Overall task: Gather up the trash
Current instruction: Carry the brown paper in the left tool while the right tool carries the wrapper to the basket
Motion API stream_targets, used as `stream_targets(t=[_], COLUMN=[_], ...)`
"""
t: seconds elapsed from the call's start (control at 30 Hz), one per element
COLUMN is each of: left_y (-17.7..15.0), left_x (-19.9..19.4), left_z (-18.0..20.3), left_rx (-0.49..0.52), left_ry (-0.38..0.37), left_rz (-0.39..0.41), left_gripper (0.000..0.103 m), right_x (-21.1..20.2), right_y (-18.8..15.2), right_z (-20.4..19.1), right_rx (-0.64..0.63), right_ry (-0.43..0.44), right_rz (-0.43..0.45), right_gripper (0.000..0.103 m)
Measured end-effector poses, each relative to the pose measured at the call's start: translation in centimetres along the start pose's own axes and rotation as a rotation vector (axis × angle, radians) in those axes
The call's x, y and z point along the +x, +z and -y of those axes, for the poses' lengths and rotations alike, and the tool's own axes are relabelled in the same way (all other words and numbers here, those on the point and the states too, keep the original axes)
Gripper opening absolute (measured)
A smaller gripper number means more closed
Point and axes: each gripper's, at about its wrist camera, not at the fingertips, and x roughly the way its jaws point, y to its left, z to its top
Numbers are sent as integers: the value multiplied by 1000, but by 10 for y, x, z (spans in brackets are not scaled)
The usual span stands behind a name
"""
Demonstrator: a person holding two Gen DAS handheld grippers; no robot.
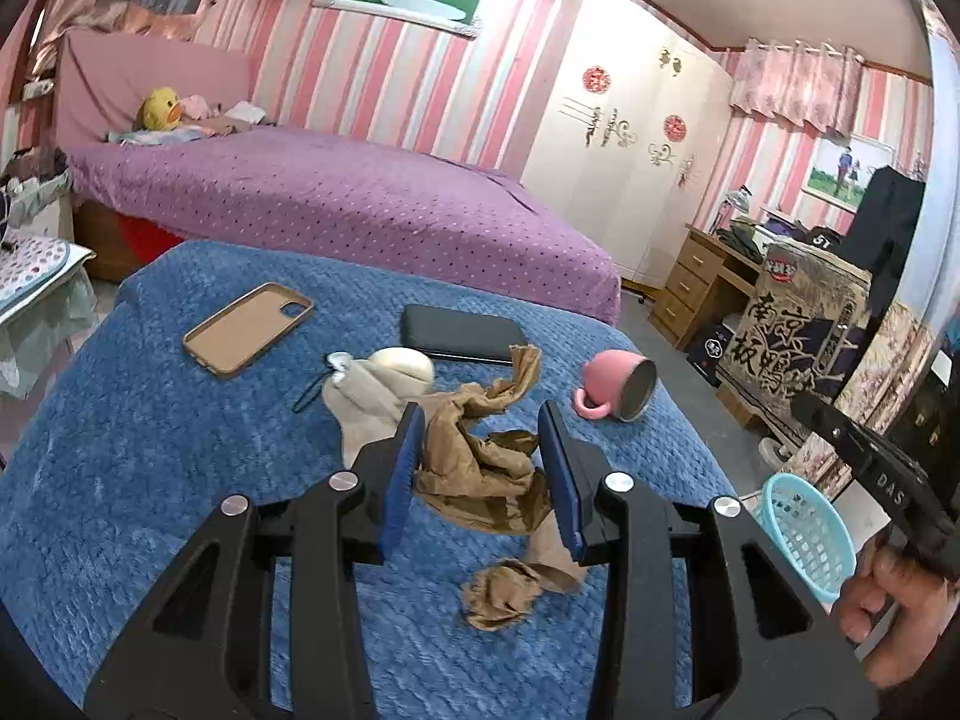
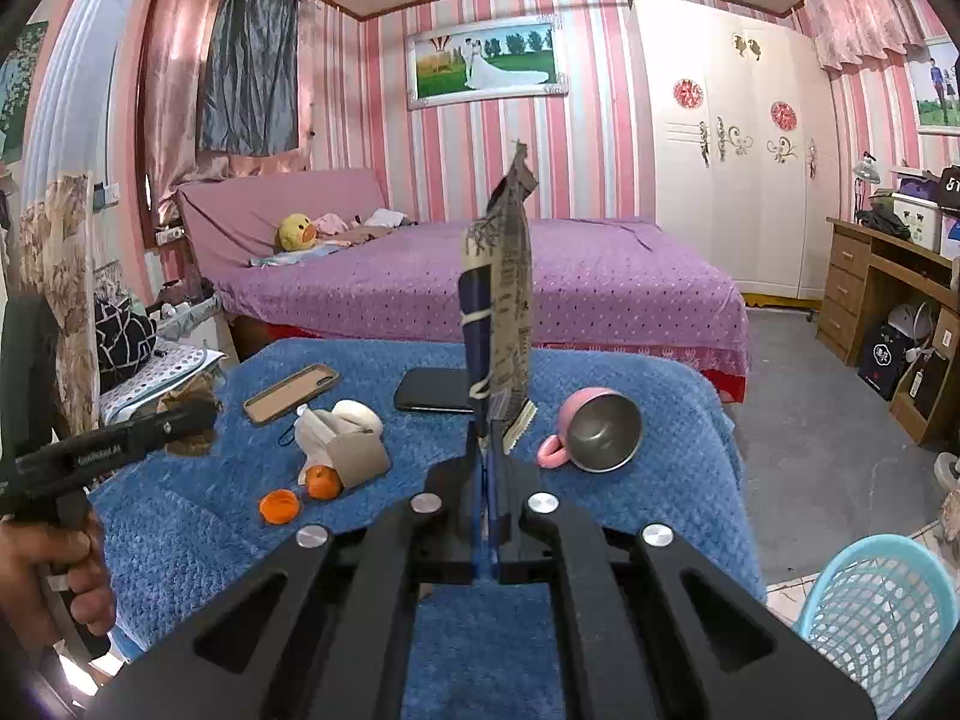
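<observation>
Black and blue, the left gripper (image 1: 480,468) fills the near edge of its own view, its two jaws part-spread with a crumpled brown paper (image 1: 480,468) between them; the pads seem to press its sides, though contact is hard to confirm. In the right wrist view that paper shows lifted off the cloth. One more brown scrap (image 1: 501,594) lies near, just right of centre, on the blue blanket (image 1: 150,450).

The right gripper (image 2: 489,420) has its jaws pressed together on one flat printed wrapper (image 2: 504,300), which stands upright above the fingers, clear of the blanket.

Counted on the blanket:
- one tan phone case (image 1: 246,327), far left
- one dark phone (image 1: 462,333), far centre
- one pink mug (image 1: 615,387) on its side, right, mouth toward the camera
- one beige pouch (image 1: 372,402) with a cream round top, centre
- one orange fruit (image 2: 323,482) and one orange lid (image 2: 279,507), touching or nearly so, near left of the pouch

One light-blue mesh basket (image 1: 804,540) stands off the blanket's right edge, near the right hand (image 1: 882,606). Two hands show in all, the left hand (image 2: 54,564) at the left edge of the right wrist view.

One purple bed (image 1: 336,192) lies beyond, with one yellow duck toy (image 1: 161,110) at its head.
</observation>
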Motion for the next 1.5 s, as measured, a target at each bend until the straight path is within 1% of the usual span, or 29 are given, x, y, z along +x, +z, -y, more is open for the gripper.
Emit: stream_targets(t=[0.17, 0.53, 0.77, 1.1, 1.37, 1.5], left_y=[-5, -7, -9, -9, -7, -7], left_x=[-2, 3, 6, 2, -3, -4], left_z=[20, 59, 75, 76, 79, 81], left_rx=[28, 50, 88, 92, 84, 84], left_ry=[0, -58, -71, -59, -72, -78], left_rz=[9, 19, 6, 27, 41, 41], left_gripper=[38, 38, 38, 38, 38, 38], right_x=[-4, -25, -32, -29, -28, -30], right_y=[-1, -1, -3, -4, -3, -6], right_z=[15, 52, 62, 67, 66, 78], right_rx=[10, 63, 64, 77, 76, 106], right_ry=[-20, -66, -84, -95, -100, -105], right_rz=[5, 32, 33, 27, 22, 21], right_gripper=[1, 1, 1, 1, 1, 1])
